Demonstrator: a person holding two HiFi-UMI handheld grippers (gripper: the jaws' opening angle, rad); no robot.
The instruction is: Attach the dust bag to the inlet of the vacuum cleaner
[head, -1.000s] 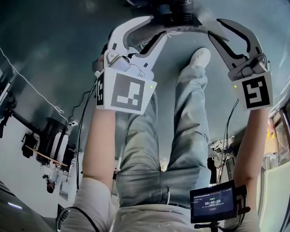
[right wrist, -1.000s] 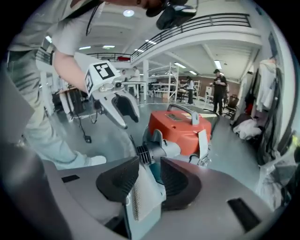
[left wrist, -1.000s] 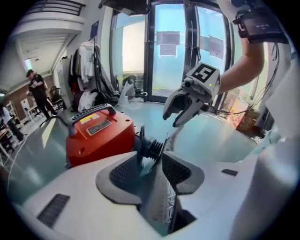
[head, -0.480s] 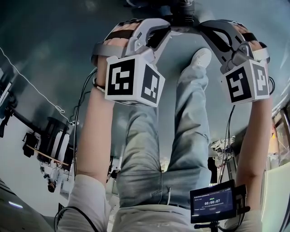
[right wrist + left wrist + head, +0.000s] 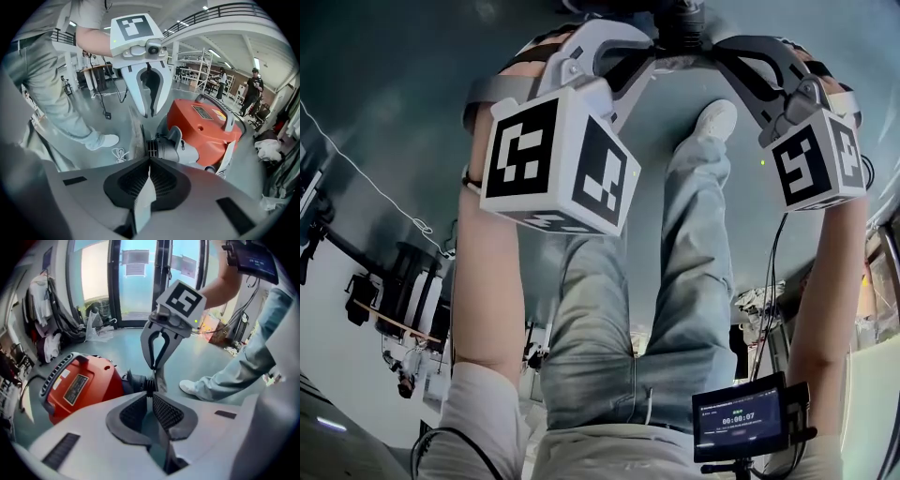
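Grey-green floor [image 5: 384, 103] filled the head view, with the person's jeans [image 5: 609, 309] down the middle and a white shoe [image 5: 713, 120] toward the top. The left gripper [image 5: 649, 54] and the right gripper [image 5: 719, 52] reached in from either side to the top centre of the frame. Their tips were close together at a black part too cut off to name. A small screen [image 5: 739, 422] sat at the lower right.

In the left gripper view, the red vacuum cleaner [image 5: 77, 383] lay on the floor at the left, its dark inlet [image 5: 137, 383] pointing toward the middle of the frame. The dust bag [image 5: 161, 380], a thin grey sheet, hung just right of the inlet. The left gripper's jaws had just been closing and stood narrow, pinched on a grey fold of the bag. The right gripper came down from above centre with its jaws together on the bag's upper edge.

In the right gripper view, the vacuum cleaner was at the right and the inlet at the centre. The bag was just left of the inlet, and whether it touched could not be told. The right gripper's jaws were pressed together on a pale strip of the bag. A person [image 5: 255, 89] stood far off at the right edge
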